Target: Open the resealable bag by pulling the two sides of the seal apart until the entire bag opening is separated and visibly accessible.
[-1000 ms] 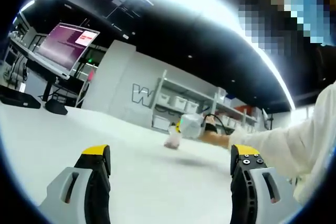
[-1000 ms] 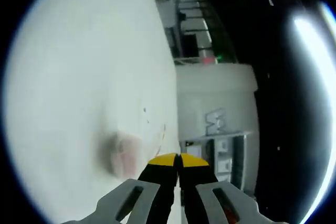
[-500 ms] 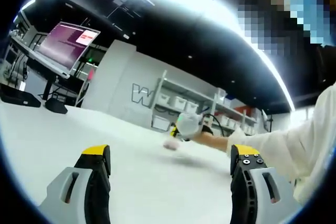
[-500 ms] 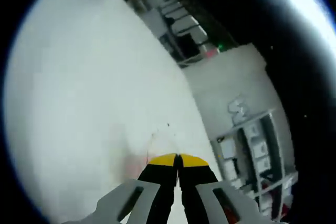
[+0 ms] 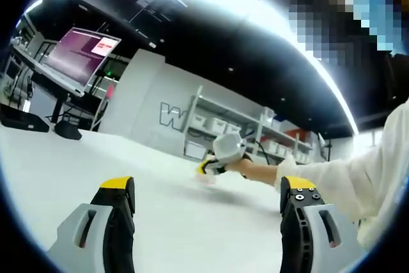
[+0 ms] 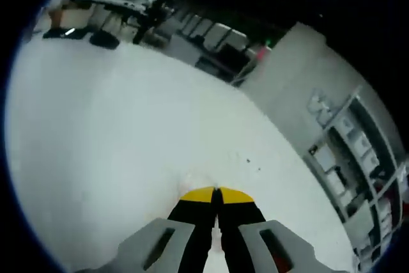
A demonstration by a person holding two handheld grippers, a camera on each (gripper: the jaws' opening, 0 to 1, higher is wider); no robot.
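Observation:
In the left gripper view my left gripper [image 5: 208, 191] stands open low over the white table [image 5: 166, 222], nothing between its yellow-tipped jaws. Farther out, a hand in a white sleeve [image 5: 345, 180] holds my right gripper [image 5: 204, 167], tips down at a small pale resealable bag [image 5: 208, 179] with pinkish contents. In the right gripper view the right gripper [image 6: 216, 192] is shut. A faint pale edge of the bag [image 6: 192, 178] shows just ahead of its tips, and a pinkish strip lies between the jaws; the rest of the bag is hidden.
A monitor with a purple screen [image 5: 82, 52] stands at the table's far left, with dark objects [image 5: 24, 121] below it. Shelves with white bins [image 5: 223, 124] line the back wall. In the right gripper view, the table top [image 6: 108, 139] stretches wide ahead.
The right gripper has rolled and tilted with the bag at its tips, so its view swung round over the table. The left gripper has held still.

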